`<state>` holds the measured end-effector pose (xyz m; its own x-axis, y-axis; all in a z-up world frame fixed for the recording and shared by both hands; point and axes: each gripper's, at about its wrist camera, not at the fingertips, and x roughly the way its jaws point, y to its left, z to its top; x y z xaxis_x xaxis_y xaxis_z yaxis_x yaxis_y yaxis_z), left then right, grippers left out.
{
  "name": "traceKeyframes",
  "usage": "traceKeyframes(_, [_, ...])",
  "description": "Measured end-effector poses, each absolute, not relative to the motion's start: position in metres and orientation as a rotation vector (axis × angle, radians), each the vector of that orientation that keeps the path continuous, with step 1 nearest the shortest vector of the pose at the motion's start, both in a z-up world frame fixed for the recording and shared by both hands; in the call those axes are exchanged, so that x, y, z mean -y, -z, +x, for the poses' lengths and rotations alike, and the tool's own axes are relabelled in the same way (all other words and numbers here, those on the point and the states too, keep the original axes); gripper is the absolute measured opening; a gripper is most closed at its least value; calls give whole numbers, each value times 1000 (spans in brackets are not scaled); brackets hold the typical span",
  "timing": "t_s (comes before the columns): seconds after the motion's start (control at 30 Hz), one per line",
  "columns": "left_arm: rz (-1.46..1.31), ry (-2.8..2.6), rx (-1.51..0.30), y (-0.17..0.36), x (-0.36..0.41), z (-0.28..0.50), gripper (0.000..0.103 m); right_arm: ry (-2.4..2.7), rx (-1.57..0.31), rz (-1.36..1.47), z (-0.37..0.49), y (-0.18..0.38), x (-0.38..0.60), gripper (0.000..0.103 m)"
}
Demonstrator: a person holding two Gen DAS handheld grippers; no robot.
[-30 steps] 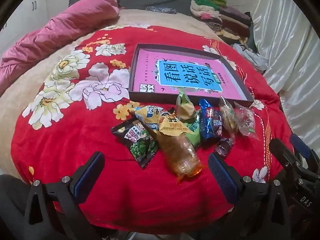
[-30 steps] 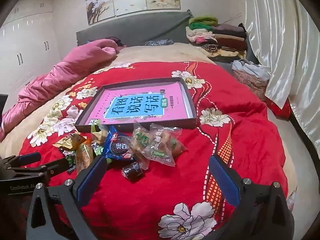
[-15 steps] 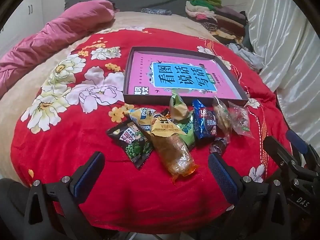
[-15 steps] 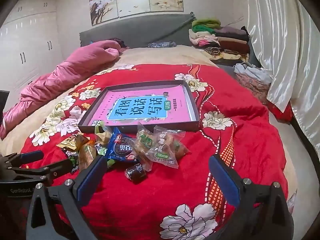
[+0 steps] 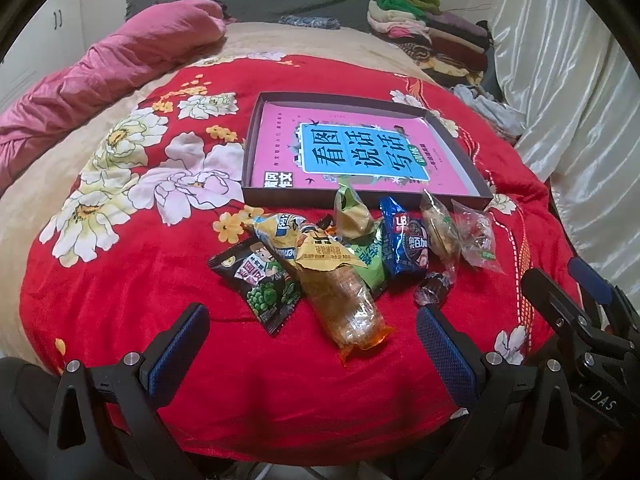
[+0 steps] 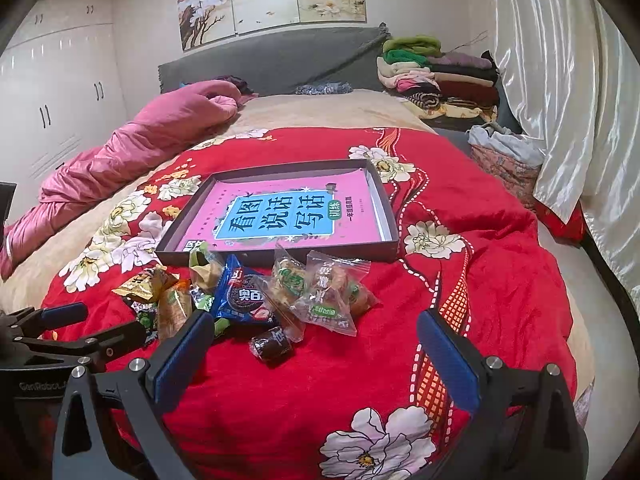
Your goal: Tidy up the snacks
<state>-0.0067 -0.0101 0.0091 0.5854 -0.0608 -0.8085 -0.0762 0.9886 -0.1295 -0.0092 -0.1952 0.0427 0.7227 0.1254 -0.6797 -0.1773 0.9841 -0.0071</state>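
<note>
Bedroom; red floral blanket [image 5: 120, 300] spread over the bed. Snack packets heaped just ahead of both grippers: orange-ended clear packet [image 5: 344, 304] nearest the left gripper [image 5: 312, 356], blue cookie packet [image 6: 244, 300] and dark wrapped candy [image 6: 272, 346] nearest the right gripper [image 6: 316, 360]. Beyond the heap, touching its far edge, a shallow dark box [image 5: 472, 200] with a pink book [image 5: 360, 152] inside, likely the destination. Both grippers gape wide, holding nothing, poised low for a first pick.
</note>
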Motion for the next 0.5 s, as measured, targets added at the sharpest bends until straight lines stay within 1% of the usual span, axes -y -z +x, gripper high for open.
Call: traceKeyframes(0.5, [-160,-12,-952,-9,10,-7,103,-165,-748,-73,-9,-42,196,102])
